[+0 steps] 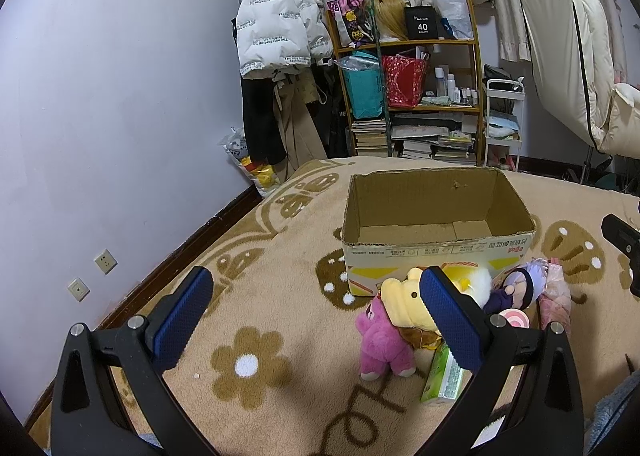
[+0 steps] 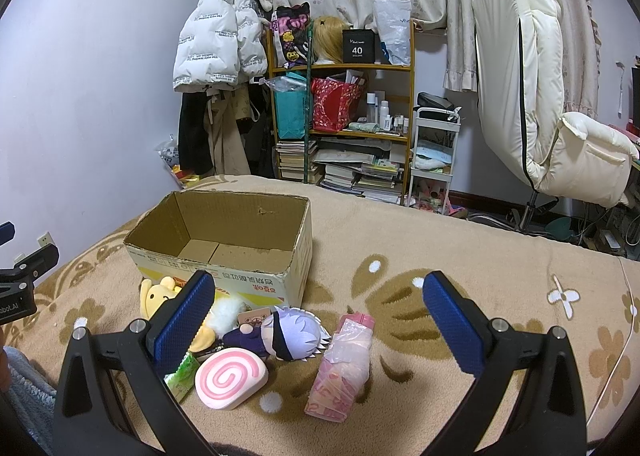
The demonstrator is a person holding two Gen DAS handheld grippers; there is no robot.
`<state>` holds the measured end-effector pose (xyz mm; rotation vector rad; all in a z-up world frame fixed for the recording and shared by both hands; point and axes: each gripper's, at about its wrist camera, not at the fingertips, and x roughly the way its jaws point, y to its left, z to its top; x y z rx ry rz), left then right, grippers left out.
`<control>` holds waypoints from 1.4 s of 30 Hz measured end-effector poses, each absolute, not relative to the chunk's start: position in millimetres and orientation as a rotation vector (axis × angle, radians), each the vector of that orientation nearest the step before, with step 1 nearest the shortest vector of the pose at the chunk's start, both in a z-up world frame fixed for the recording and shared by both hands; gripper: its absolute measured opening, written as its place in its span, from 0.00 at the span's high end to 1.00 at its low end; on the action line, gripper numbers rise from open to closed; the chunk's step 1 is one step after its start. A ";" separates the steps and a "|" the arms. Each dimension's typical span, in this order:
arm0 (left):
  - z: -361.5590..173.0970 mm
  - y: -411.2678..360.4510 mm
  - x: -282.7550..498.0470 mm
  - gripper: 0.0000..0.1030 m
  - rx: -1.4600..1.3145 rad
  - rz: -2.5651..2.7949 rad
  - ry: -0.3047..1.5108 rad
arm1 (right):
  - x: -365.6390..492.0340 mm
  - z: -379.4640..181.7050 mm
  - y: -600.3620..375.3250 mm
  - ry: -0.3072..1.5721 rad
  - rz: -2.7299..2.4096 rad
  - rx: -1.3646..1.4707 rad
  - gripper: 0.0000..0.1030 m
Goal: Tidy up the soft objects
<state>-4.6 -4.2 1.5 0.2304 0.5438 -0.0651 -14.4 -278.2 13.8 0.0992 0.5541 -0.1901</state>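
Toys lie in a heap on the bed (image 2: pixel 400 240), tight against the near wall of the box (image 2: pixel 224 232), which I see is empty. My right gripper (image 2: pixel 316 320) hangs wide open over them, holding nothing; the left gripper (image 1: pixel 316 320) is likewise spread wide and empty. From the right gripper outward: the doll (image 2: pixel 288 332) sits just below centre, the swirl cushion (image 2: pixel 230 378) at seven o'clock, the pink packet (image 2: pixel 344 364) at five, the green pack (image 2: pixel 182 374) by the left finger. Through the left wrist, the pink plush (image 1: pixel 382 340) stands at five o'clock with the yellow plush (image 1: pixel 404 300) touching it, partly behind the right finger. I judge nothing is sorted yet; this is the first pick. Next I would lower one gripper around a single toy, close, lift clear of the wall and drop it in the box at twelve.
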 end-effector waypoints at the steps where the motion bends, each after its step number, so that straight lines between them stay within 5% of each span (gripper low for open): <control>1: -3.3 -2.6 -4.1 0.01 0.231 -0.067 0.547 | -14.5 14.5 -278.6 0.555 -0.189 0.099 0.00; 32: -52.2 -61.2 49.3 0.01 0.294 -0.211 0.834 | 41.9 -56.3 -320.9 0.894 -0.217 0.341 0.00; 42: -88.8 -86.2 54.0 0.01 0.375 -0.275 0.956 | 56.9 -99.0 -336.0 1.059 -0.250 0.403 0.18</control>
